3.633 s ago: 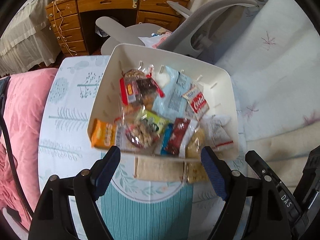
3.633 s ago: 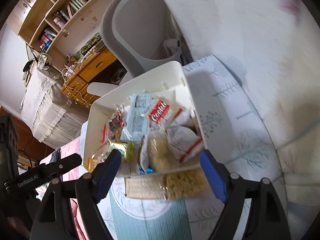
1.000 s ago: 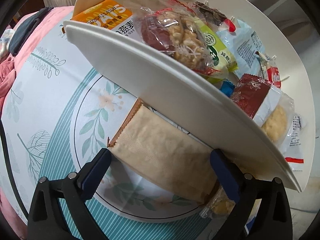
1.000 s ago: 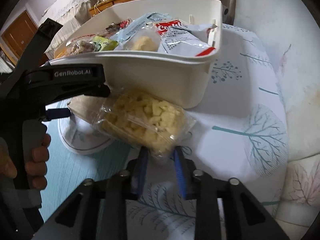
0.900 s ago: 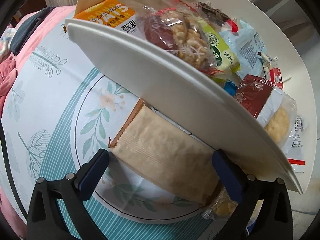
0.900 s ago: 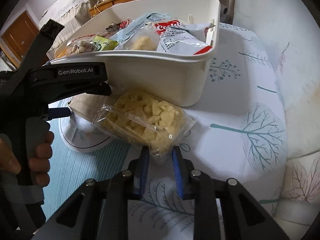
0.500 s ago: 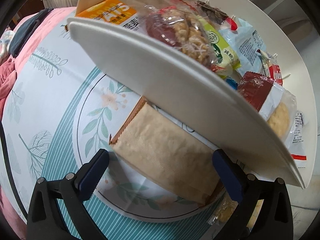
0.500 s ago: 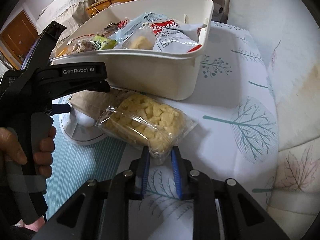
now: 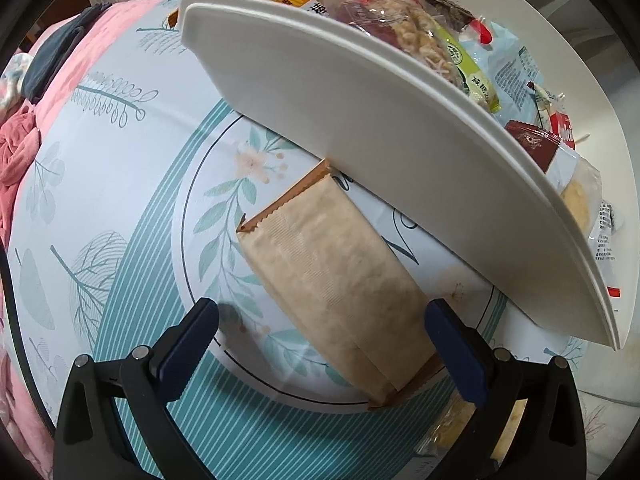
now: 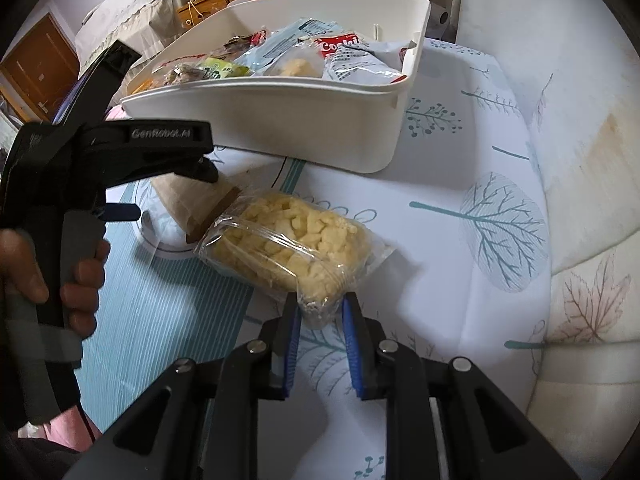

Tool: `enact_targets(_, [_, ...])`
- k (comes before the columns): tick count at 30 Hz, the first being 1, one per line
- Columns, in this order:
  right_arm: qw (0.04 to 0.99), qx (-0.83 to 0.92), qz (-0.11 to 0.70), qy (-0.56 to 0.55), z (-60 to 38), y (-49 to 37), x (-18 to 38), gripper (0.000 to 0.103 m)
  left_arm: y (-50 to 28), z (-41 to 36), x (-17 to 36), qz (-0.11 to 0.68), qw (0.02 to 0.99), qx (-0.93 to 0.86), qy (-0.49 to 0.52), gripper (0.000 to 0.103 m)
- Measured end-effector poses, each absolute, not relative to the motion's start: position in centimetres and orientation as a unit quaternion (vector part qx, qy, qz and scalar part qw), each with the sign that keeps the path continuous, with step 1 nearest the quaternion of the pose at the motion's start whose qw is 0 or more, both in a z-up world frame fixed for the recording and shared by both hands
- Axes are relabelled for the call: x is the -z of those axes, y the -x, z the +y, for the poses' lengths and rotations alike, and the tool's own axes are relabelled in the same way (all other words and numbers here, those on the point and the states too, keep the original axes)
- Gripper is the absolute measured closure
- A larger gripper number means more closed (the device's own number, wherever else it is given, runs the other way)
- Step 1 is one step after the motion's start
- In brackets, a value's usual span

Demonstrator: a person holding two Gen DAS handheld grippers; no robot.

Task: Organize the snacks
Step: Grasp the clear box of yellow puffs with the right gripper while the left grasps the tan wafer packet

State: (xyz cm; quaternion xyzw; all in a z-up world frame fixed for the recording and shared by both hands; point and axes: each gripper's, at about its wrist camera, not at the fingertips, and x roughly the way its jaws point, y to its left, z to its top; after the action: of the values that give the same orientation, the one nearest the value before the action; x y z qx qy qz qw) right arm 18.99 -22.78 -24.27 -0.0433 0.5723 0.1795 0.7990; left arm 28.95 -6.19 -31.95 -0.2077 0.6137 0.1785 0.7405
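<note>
The clear snack bag (image 10: 294,240) is clamped by the right gripper (image 10: 320,314); the left gripper (image 9: 322,332) is spread wide astride the brown packet (image 9: 332,280). Lifting into the bin (image 10: 280,120) ahead seems next.

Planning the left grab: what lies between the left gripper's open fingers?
The tan paper packet lies on the tablecloth between them, untouched, in the left wrist view.

Brown packet (image 9: 332,276) near end behind gripper finger, clear snack bag (image 9: 452,428) mostly hidden — bin (image 9: 360,92) far side cropped
</note>
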Motion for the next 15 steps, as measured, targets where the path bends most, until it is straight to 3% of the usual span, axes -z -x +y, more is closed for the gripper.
enact_targets(5, [0.802, -0.178, 0.566, 0.066, -22.4, -18.3, 23.7, 0.084, -30.0, -6.3, 32.1, 0.624, 0.732, -0.190, 0.196, 0.001])
enact_targets(7, [0.804, -0.178, 0.563, 0.067, -22.4, -18.1, 23.4, 0.084, -30.4, -6.3, 32.1, 0.625, 0.733, -0.189, 0.189, 0.006])
enact_targets(9, [0.804, -0.177, 0.563, 0.068, -22.5, -18.1, 23.1, 0.084, -30.9, -6.7, 32.1, 0.630, 0.735, -0.187, 0.167, 0.019])
enact_targets(15, [0.804, -0.169, 0.566, 0.064, -23.0, -18.0, 22.3, 0.084, -30.1, -6.4, 31.9, 0.634, 0.732, -0.186, 0.165, 0.031])
